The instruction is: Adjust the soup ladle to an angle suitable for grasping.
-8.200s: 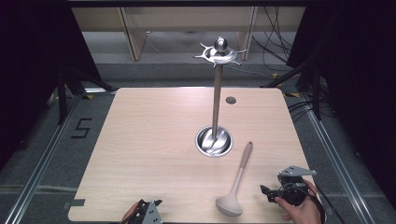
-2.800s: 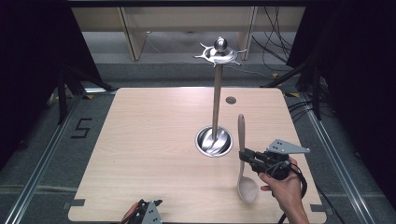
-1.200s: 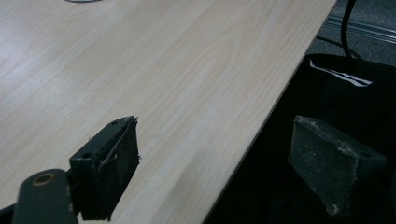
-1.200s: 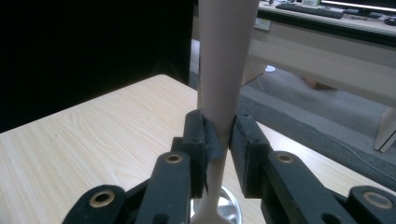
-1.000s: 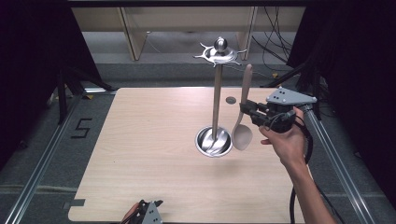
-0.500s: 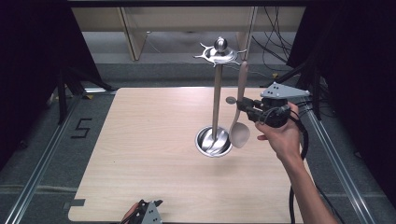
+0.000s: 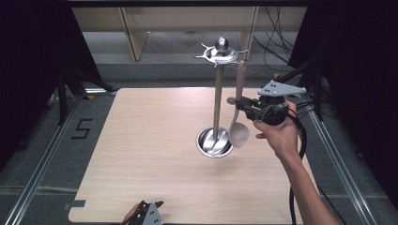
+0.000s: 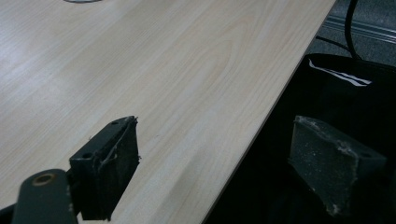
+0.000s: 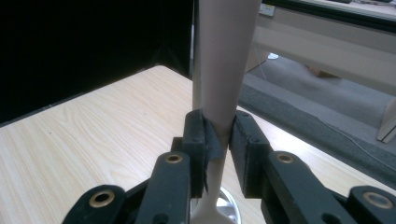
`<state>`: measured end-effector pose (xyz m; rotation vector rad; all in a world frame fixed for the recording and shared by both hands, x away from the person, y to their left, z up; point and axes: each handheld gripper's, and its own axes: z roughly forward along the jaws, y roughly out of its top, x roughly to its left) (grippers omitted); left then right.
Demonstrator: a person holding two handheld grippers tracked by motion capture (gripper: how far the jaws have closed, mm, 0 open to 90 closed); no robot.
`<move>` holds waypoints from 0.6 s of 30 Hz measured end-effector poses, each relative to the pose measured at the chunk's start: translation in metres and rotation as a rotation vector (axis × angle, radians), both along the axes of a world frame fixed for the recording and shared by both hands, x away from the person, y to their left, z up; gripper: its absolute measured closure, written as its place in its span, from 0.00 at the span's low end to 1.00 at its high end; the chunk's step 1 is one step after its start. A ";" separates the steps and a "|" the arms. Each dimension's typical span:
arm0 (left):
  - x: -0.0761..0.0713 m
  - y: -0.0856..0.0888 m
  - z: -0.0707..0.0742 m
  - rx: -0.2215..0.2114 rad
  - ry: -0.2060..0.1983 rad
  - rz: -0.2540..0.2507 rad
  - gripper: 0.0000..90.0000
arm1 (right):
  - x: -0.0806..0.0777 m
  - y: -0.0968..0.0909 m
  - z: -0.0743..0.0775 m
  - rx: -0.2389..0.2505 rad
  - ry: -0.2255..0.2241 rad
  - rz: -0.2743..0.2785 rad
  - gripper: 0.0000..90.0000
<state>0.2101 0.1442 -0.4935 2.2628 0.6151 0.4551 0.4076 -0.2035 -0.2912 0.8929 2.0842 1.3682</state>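
R gripper (image 7: pixel 244 104) is clamped tight on the handle of a beige spoon (image 7: pixel 237 123), approx. mid-handle. Spoon hangs near upright, bowl end down, handle top up by the rim of the rack's crown. Landmark = the metal utensil rack (image 7: pixel 217 101): round steel base on the bench (image 7: pixel 141 154), thin upright post, spoked top w/ a ball knob. Spoon is just right of the post in the high view, clear of the bench; its bowl sits above the right edge of the rack's base, and whether it touches can't be told. Handle tip is right next to one of the crown's spokes; can't tell if it's hooked on.

In the right gripper view both pads (image 9: pixel 205 140) press the handle from either side, handle (image 9: pixel 226 65) running straight up out of frame, spoon neck dropping below the jaws w/ a bit of the steel base behind it.

Person's R hand (image 7: pixel 277 133) holds that gripper, to the right of the rack, forearm coming in from the near-right bench edge.

L gripper (image 7: pixel 145 216) is well apart from the rack, at the near edge of the bench. Its jaws stand wide apart w/ nothing between them; in the left gripper view one pad (image 8: pixel 114 168) is over the bench top, the other past the edge.
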 end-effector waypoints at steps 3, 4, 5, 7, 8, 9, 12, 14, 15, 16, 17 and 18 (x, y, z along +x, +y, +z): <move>0.000 0.000 0.000 0.006 -0.005 -0.003 0.17 | 0.001 0.001 -0.002 -0.007 0.017 0.000 0.86; 0.000 0.000 0.000 0.006 -0.003 -0.002 0.17 | 0.002 0.001 -0.002 -0.013 0.012 -0.005 0.86; -0.001 0.000 0.001 0.005 -0.004 -0.003 0.17 | 0.002 0.003 -0.002 -0.004 0.014 0.010 0.86; -0.001 0.000 0.001 0.006 -0.004 -0.004 0.17 | 0.003 0.004 -0.003 0.005 0.018 0.013 0.86; -0.001 -0.001 0.000 0.006 -0.003 -0.004 0.17 | 0.003 0.003 -0.003 0.008 0.018 0.015 0.86; -0.001 -0.001 0.000 -0.002 -0.001 -0.008 0.17 | 0.003 0.003 -0.002 0.002 0.014 0.012 0.86; -0.001 -0.001 0.001 0.005 -0.004 -0.004 0.17 | 0.005 0.003 -0.003 -0.006 -0.011 -0.006 0.85; -0.001 -0.001 0.001 0.006 -0.004 -0.004 0.17 | 0.006 0.003 -0.003 -0.005 -0.003 0.020 0.85; -0.001 0.000 0.001 0.007 -0.004 -0.004 0.17 | 0.006 0.003 -0.003 -0.005 -0.003 0.020 0.85; -0.001 -0.001 0.000 -0.011 0.001 0.000 0.17 | 0.005 0.005 -0.004 0.009 0.011 0.014 0.85; -0.001 -0.001 0.000 -0.008 0.004 -0.007 0.17 | 0.005 0.006 -0.004 0.013 -0.001 0.004 0.85; -0.001 -0.002 -0.001 -0.014 0.009 -0.005 0.17 | 0.005 0.005 -0.004 0.007 0.007 0.012 0.85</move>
